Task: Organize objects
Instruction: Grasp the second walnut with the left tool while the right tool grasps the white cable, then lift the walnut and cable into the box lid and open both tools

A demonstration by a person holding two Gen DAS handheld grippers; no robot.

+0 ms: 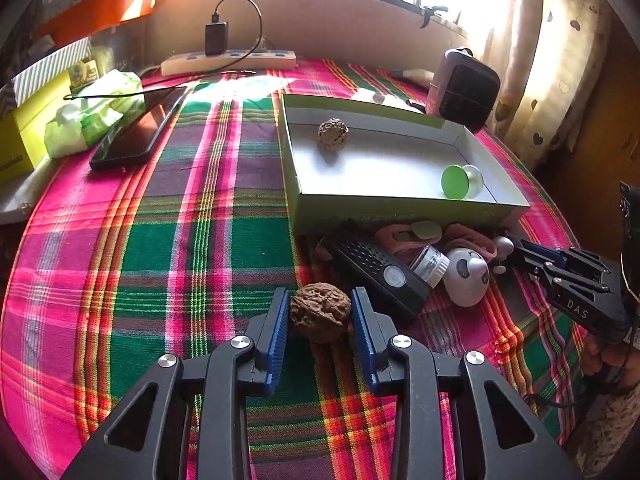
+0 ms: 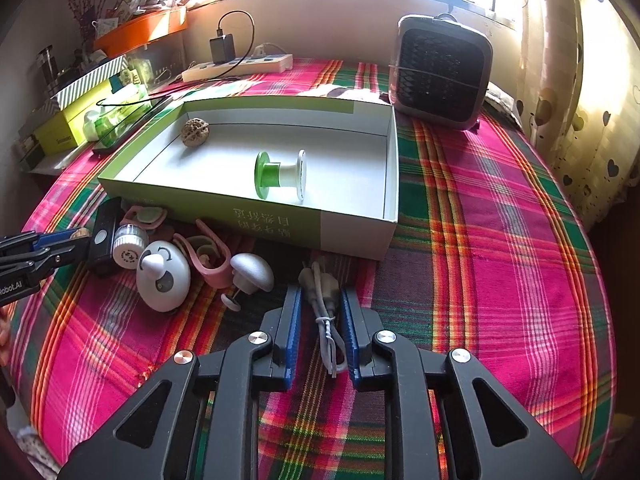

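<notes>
A green-and-white shallow box (image 1: 404, 210) (image 2: 352, 236) lies on the plaid cloth and holds a walnut (image 1: 333, 134) (image 2: 195, 131) and a green spool (image 1: 460, 182) (image 2: 280, 176). My left gripper (image 1: 320, 312) is open with its blue pads on either side of a second walnut (image 1: 320, 312), which rests on the cloth. My right gripper (image 2: 320, 308) is open around a grey bundled cable (image 2: 324, 312) lying on the cloth. In front of the box lie a black device (image 1: 380, 274), a small jar (image 1: 430, 264), a white panda toy (image 1: 466, 276) (image 2: 162, 276) and pink clips (image 2: 208, 260).
A small fan heater (image 2: 440, 76) stands behind the box at the right. A power strip with charger (image 1: 228, 60), a phone (image 1: 136, 132), a tissue pack (image 1: 96, 116) and boxes (image 1: 24, 132) sit at the back left. A white mushroom-shaped piece (image 2: 252, 268) lies near the cable.
</notes>
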